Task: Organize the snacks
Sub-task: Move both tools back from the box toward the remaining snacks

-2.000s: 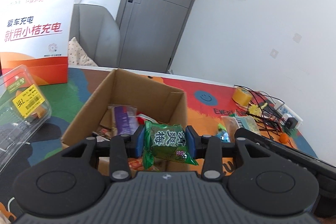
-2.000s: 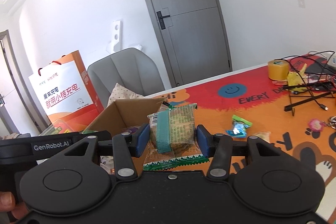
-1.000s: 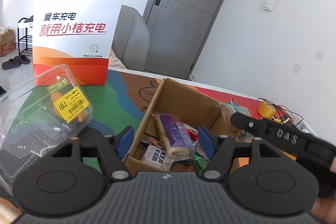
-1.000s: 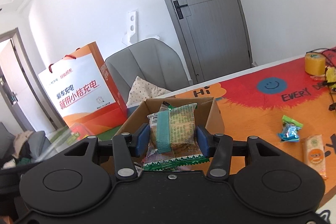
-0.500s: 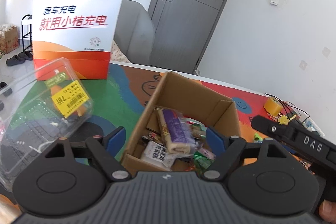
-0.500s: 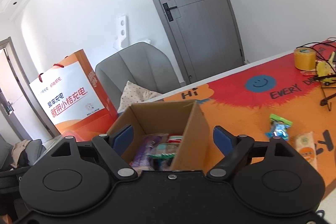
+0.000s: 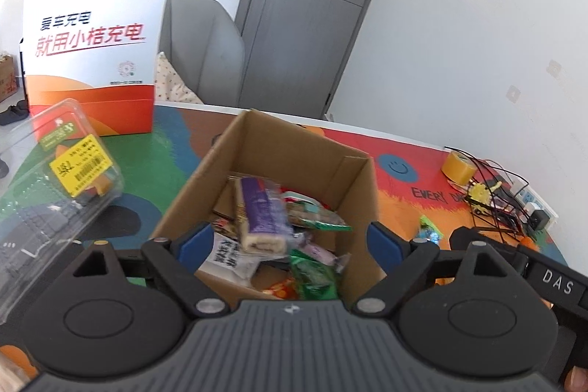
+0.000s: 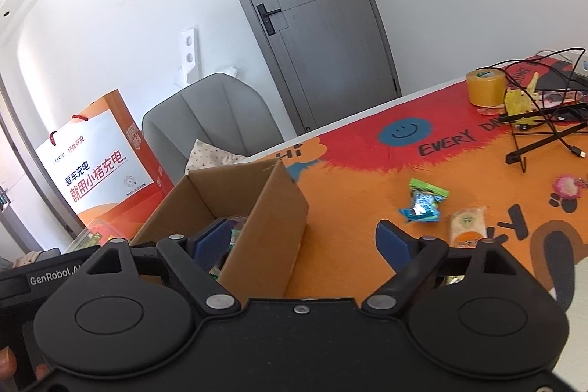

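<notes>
Both grippers, left (image 7: 290, 239) and right (image 8: 303, 243), hover with fingers wide, empty, over the open brown cardboard box (image 7: 341, 168) at frame centre, which collects the wrapped snacks (image 7: 262, 212).

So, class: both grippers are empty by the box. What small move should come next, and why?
Probably swing the open right gripper toward the blue-wrapped snack on the mat: it and the pale packet lie outside the cardboard box.

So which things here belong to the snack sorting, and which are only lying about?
For the job: cardboard box, purple bar inside it, blue packet, pale packet.

Lying about: tape roll, gift bag, clear tray, cables.
</notes>
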A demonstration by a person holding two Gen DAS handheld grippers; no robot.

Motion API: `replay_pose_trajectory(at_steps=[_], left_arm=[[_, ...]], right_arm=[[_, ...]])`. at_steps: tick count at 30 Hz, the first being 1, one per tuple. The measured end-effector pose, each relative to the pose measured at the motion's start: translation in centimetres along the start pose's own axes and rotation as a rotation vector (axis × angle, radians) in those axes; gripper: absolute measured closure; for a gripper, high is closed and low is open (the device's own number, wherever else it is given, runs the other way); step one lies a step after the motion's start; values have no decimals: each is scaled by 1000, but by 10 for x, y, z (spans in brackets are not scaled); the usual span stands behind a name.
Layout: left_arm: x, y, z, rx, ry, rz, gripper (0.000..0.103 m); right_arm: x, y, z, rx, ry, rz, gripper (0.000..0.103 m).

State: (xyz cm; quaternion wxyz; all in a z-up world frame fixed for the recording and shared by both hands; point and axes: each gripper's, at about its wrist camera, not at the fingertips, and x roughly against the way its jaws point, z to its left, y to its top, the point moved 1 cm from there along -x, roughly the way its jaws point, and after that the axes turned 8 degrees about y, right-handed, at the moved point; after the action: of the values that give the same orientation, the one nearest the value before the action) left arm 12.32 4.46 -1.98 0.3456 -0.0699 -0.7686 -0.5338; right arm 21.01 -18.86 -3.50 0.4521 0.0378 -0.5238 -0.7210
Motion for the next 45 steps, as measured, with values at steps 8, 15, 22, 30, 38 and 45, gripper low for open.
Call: replay_pose_trajectory(at_steps=[8, 15, 22, 30, 38, 45], left_arm=[[4, -6, -31, -46, -33, -3, 13], [9, -8, -55, -78, -71, -10, 13], [8, -12, -76, -107, -106, -13, 13], [1, -16, -101, -159, -119, -16, 14], [-20, -22, -128, -215, -133, 4, 19], [-54, -28, -139, -234, -116, 80, 41]], right_arm=[[23, 2, -27, -27, -37, -22, 13], [40, 4, -48, -54, -63, -48, 13], [51, 4, -69, -86, -97, -68, 13], [46, -1, -93, -122, -118, -45, 23], [32, -10, -109, -148, -139, -9, 32], [10, -16, -119, -142, -167, 44, 39]])
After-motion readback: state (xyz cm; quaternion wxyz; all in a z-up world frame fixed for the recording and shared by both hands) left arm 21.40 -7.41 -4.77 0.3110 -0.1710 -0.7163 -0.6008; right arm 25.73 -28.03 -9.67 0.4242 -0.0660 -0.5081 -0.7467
